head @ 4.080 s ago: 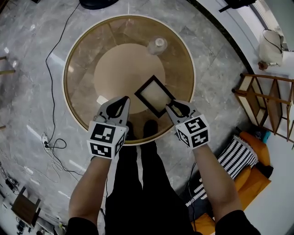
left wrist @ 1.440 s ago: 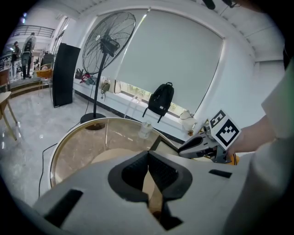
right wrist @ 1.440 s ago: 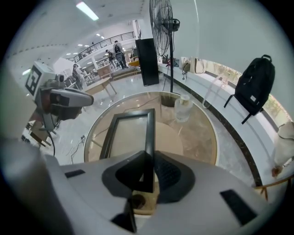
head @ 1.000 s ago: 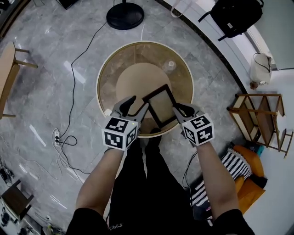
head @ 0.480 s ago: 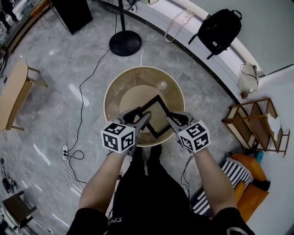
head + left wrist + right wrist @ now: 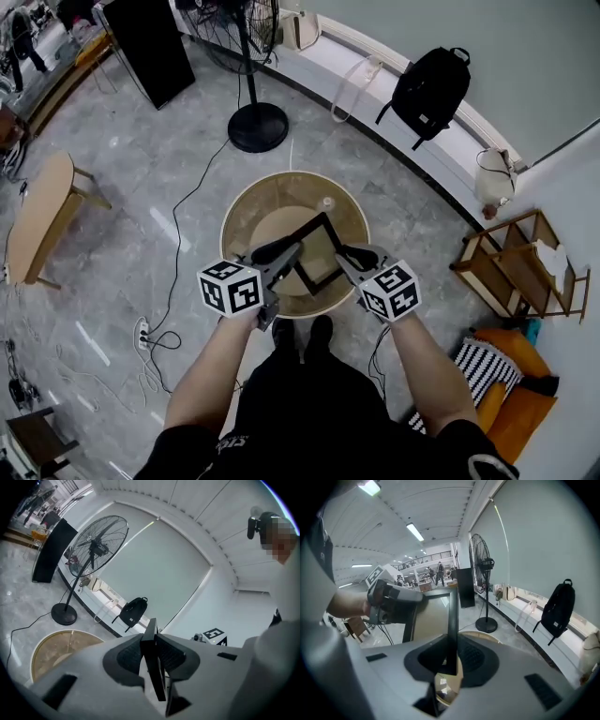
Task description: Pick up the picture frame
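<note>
Two grippers hold the picture frame [image 6: 318,251] clear above the round surface [image 6: 246,217] — jaws of the left gripper [image 6: 284,255], just closed further, and of the right gripper [image 6: 343,255] clamp opposite edges; pickup seems done.

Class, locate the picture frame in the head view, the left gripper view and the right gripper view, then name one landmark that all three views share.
Head view: the picture frame is at the centre, over the round table.
Left gripper view: lower centre, seen edge-on as a dark strip.
Right gripper view: centre, its near edge upright, its face to the left.
Shared landmark: the black backpack by the wall.
</note>
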